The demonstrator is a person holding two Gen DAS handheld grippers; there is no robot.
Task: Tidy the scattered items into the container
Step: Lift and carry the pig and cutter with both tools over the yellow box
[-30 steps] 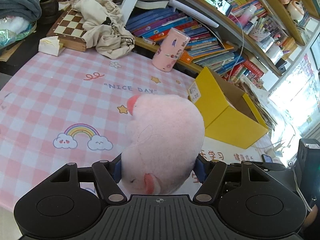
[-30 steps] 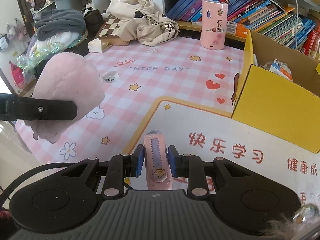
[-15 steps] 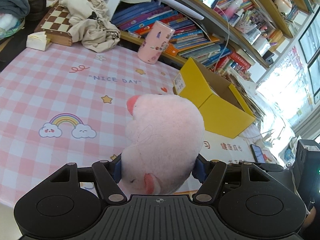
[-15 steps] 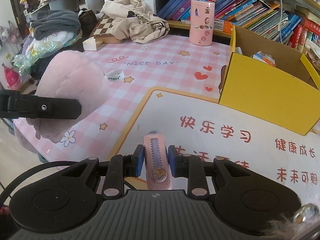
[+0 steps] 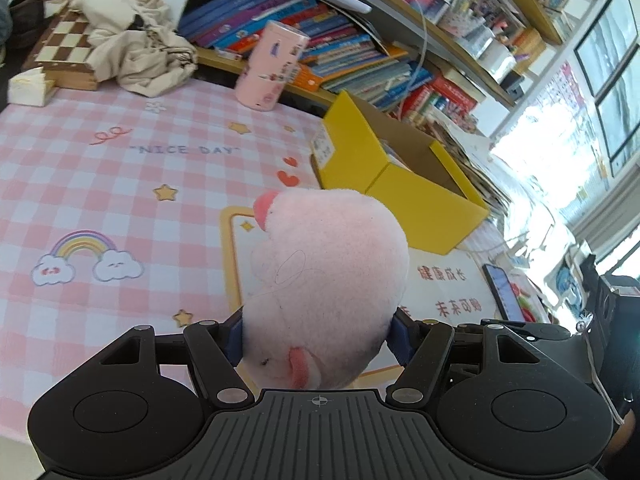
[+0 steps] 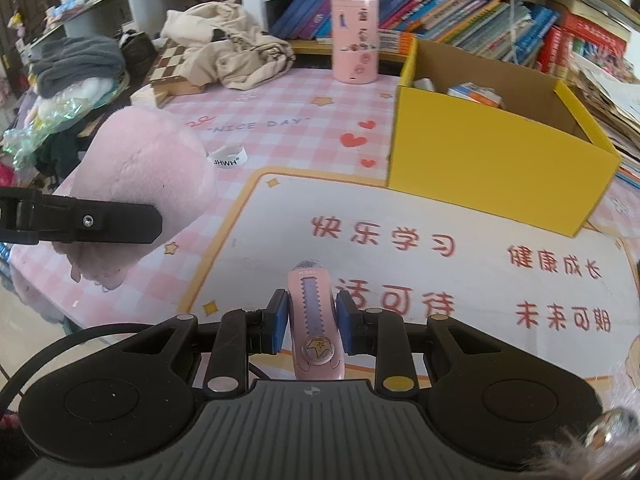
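Note:
My left gripper [image 5: 318, 334] is shut on a pink plush toy [image 5: 328, 280], which fills the gap between the blue pads and hangs above the table. The same plush toy [image 6: 148, 184] shows at the left of the right wrist view, with a black finger [image 6: 100, 222] of the left gripper across it. My right gripper [image 6: 312, 326] is shut on a small pink utility knife [image 6: 314, 320] that points forward. The yellow cardboard box [image 5: 400, 184] stands open ahead; in the right wrist view the box [image 6: 492, 160] holds a few small items.
A pink cylindrical holder [image 6: 356, 38] stands at the back by the bookshelf. A white tape ring [image 6: 228, 158] lies on the pink checked cloth. A beige garment [image 6: 228, 54] lies over a chessboard [image 5: 64, 52] at the back left. A phone [image 5: 502, 292] lies at the right.
Both grippers have moved across the table toward the yellow box, which now looks nearer and larger. Both grips are unchanged.

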